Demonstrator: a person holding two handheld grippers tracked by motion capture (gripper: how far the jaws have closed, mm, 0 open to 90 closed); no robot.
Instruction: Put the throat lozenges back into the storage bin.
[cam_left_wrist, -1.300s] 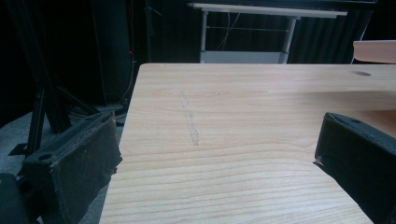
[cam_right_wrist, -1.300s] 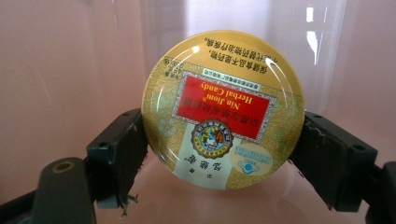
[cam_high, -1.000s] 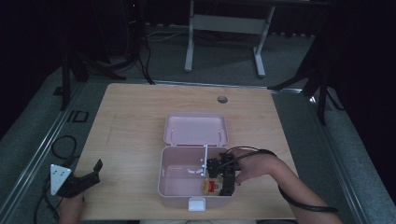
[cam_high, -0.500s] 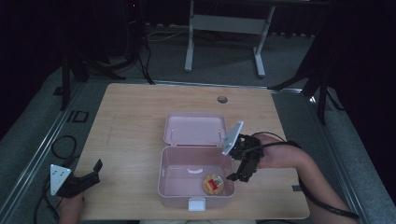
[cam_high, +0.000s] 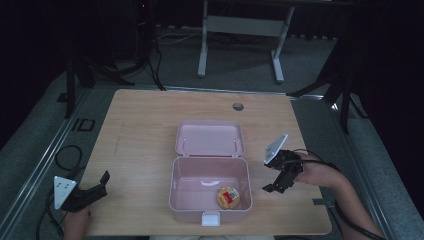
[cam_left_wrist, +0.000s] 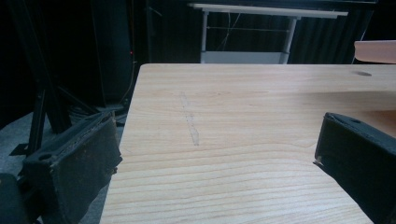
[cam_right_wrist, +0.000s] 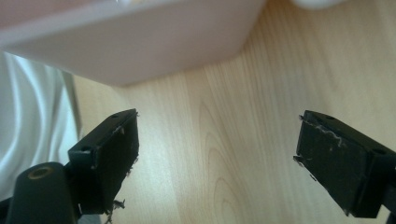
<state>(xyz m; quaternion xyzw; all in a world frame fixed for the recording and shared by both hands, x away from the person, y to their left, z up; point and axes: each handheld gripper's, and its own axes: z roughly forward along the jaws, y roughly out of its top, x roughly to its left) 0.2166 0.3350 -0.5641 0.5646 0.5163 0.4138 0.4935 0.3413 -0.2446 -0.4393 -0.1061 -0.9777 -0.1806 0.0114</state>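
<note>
dim, dark surroundings; evenly lit table (cam_high: 150, 125); blurred near box (cam_right_wrist: 130, 37)

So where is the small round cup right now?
In the high view the round cup lies inside the open pink box, in its near right corner, with the right tool open just outside the box's right wall.

The pink box (cam_high: 210, 192) stands open at the tabletop's (cam_high: 140, 130) 6 o'clock, its lid (cam_high: 209, 138) lying flat behind it toward 12, so the way in from above is free. A round tub (cam_high: 228, 197) takes its 4 o'clock corner. Bare tabletop spreads toward 9 and 3. The right gripper (cam_high: 274, 186), jaws apart, hangs just beside the box wall at 3.
</note>
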